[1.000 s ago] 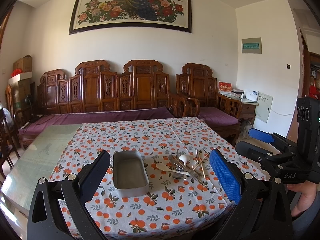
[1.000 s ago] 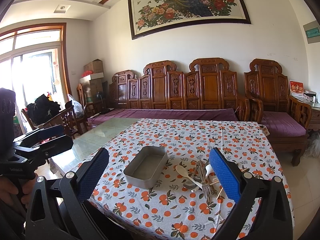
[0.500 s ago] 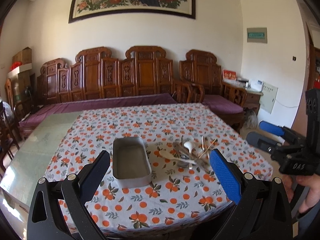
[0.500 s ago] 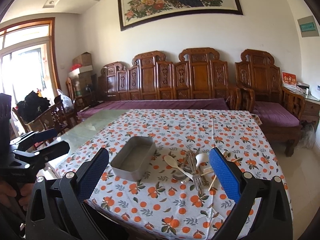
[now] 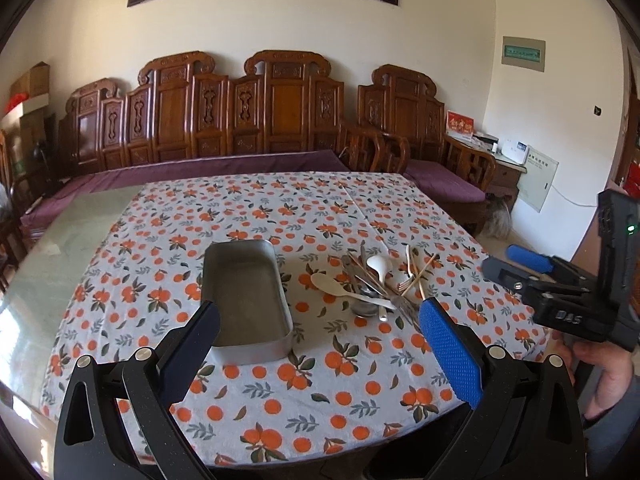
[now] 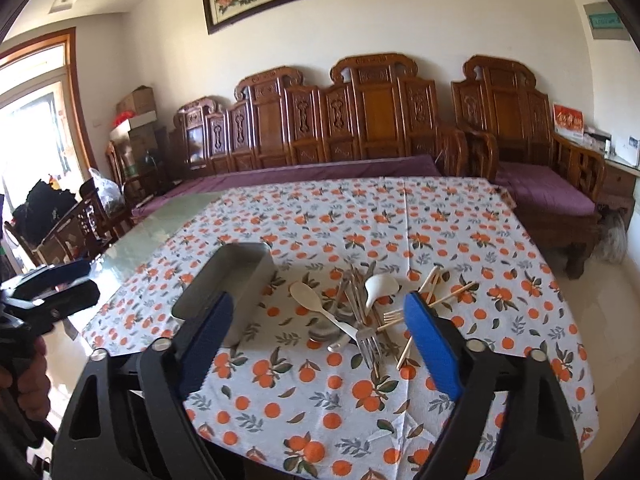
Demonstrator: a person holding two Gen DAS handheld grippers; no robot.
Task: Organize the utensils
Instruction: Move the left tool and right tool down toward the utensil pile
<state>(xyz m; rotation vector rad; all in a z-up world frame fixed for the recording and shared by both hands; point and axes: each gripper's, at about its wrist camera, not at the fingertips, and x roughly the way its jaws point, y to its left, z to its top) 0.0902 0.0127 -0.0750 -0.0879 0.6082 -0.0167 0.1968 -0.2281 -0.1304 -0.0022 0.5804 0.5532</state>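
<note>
An empty metal tray (image 5: 246,300) (image 6: 236,280) lies on the orange-print tablecloth (image 5: 280,216). Right of it sits a loose pile of utensils (image 5: 372,284) (image 6: 360,304): a white ceramic spoon (image 6: 380,284), a pale wooden spoon (image 6: 306,294), a metal fork (image 6: 370,344), other cutlery and wooden chopsticks (image 6: 436,296). My left gripper (image 5: 318,316) (image 6: 60,280) hangs open above the table's near edge, facing the tray. My right gripper (image 6: 318,304) (image 5: 500,264) hovers before the pile, its jaws closing with nothing between them.
The cloth covers the right part of a glass-topped table (image 5: 44,264). A carved wooden sofa (image 5: 240,120) with purple cushions stands behind it, and dark chairs (image 6: 80,220) at the left. A person's hand (image 5: 600,364) holds the right gripper.
Both grippers have come down and forward toward the table, so the tray and pile look larger and nearer. The right jaws stand slightly narrower than before.
</note>
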